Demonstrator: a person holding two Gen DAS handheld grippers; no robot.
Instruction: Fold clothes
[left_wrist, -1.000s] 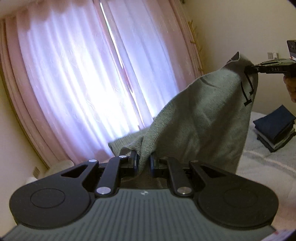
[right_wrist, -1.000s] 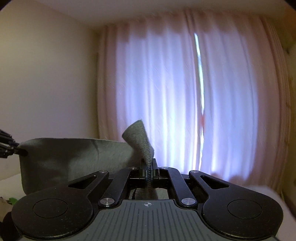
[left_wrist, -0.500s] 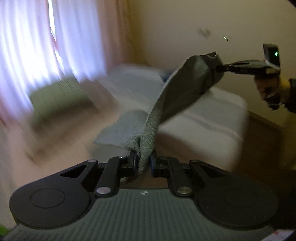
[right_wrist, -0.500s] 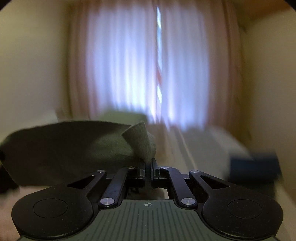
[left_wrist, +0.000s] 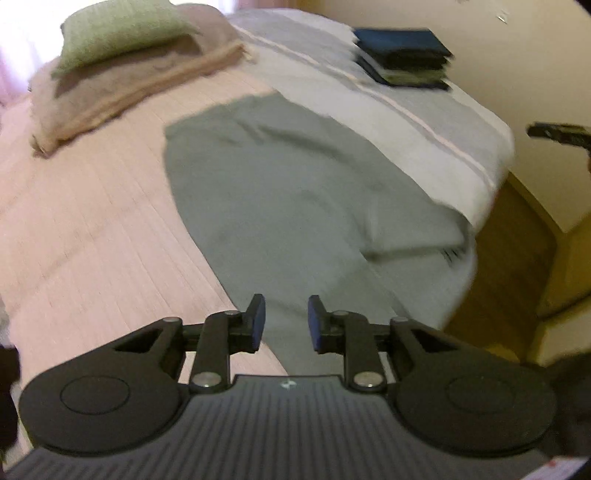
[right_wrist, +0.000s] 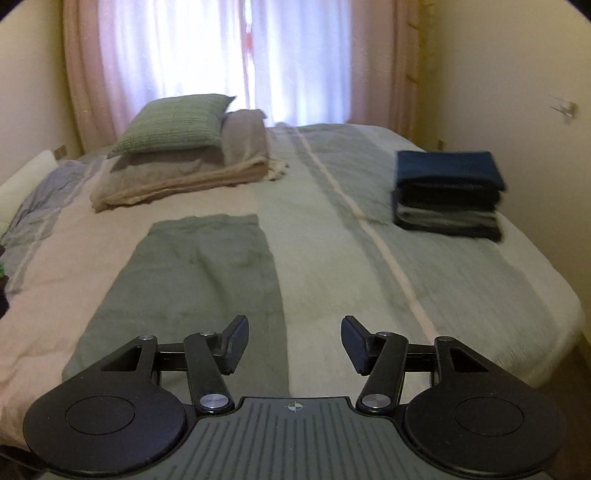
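A grey-green knit garment (left_wrist: 288, 192) lies spread flat on the bed, its near end reaching the mattress edge. In the right wrist view the same garment (right_wrist: 199, 273) stretches away from the camera. My left gripper (left_wrist: 286, 319) hovers over the garment's near end, its jaws opening with nothing pinched between them. My right gripper (right_wrist: 293, 341) stands over the garment's right edge, jaws opening wide and empty. The tip of the right gripper (left_wrist: 557, 133) shows at the far right of the left wrist view.
A stack of folded dark clothes (right_wrist: 448, 192) sits at the bed's right side. A green pillow (right_wrist: 173, 123) rests on a folded beige blanket (right_wrist: 184, 177) near the curtains (right_wrist: 229, 62). The bed (right_wrist: 424, 277) drops off at right toward the wall.
Both grippers swung down from facing the curtains to the bed. The garment, held up between them before, now lies flat, and both grippers have let go of it.
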